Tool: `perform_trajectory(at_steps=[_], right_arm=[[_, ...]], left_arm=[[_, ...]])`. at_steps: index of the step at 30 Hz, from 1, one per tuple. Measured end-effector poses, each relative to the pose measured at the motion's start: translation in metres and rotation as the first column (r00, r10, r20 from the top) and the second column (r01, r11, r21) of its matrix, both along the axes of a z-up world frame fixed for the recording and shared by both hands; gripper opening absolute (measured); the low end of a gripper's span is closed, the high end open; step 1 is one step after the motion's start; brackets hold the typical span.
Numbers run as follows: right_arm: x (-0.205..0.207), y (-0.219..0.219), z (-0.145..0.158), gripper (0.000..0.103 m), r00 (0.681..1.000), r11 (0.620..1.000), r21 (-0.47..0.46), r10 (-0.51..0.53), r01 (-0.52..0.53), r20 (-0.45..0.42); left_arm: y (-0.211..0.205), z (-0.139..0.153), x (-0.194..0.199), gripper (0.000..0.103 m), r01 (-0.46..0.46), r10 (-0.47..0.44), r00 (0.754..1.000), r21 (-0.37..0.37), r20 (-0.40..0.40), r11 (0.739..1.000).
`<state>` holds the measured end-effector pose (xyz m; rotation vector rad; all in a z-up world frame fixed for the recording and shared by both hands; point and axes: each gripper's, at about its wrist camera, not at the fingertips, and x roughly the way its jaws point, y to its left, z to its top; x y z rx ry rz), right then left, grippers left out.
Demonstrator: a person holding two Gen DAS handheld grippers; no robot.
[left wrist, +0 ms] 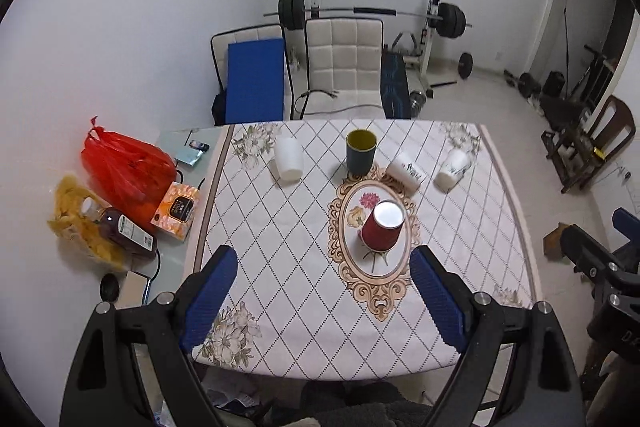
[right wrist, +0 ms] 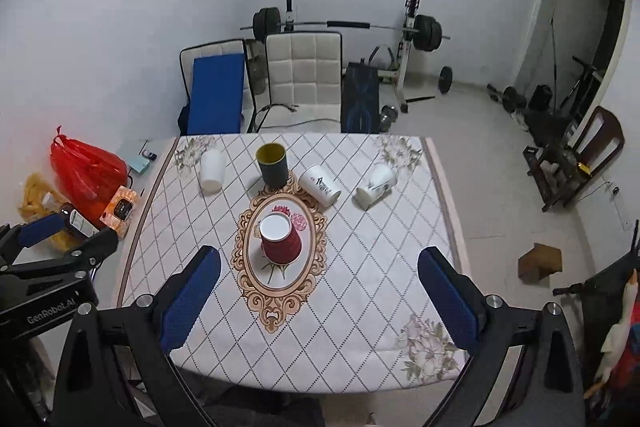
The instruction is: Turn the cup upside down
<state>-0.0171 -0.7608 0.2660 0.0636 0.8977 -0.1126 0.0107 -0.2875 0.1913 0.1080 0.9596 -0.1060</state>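
Observation:
A red paper cup (left wrist: 382, 225) stands upside down, white base up, on the oval medallion of the tablecloth; it also shows in the right wrist view (right wrist: 280, 237). A dark green cup (left wrist: 361, 151) (right wrist: 273, 164) stands upright with its mouth up behind it. Three white cups stand base up in the back row: one left (left wrist: 289, 159) (right wrist: 211, 169) and two right (left wrist: 405, 170) (left wrist: 453, 169). My left gripper (left wrist: 324, 295) is open and empty, above the near table edge. My right gripper (right wrist: 320, 299) is open and empty too.
The table (left wrist: 280, 267) has a diamond-pattern cloth. A red bag (left wrist: 124, 167), a bottle (left wrist: 124, 231), an orange box (left wrist: 176, 211) and snacks sit on a glass side surface at left. White chairs (left wrist: 344, 67) and a barbell rack stand behind. A wooden chair (left wrist: 600, 143) is at right.

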Motion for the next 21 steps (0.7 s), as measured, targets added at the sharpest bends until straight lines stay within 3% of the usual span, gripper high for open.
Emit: perform_trajectory(at_steps=[9,21], right_arm=[[-0.035,-0.001,0.04,0.101,1.0,1.0,0.017,-0.016,0.016,0.015],[-0.038,-0.001,0.042,0.101,1.0,1.0,0.013,-0.017,0.017,-0.014]], left_arm=[[0.002,0.016,-0.024,0.088,-0.021,0.021,1.0,-0.007,-0.002,1.0],[0.0,0.009,-0.025,0.088,-0.02,0.019,0.998,-0.022,-0.056,1.0]])
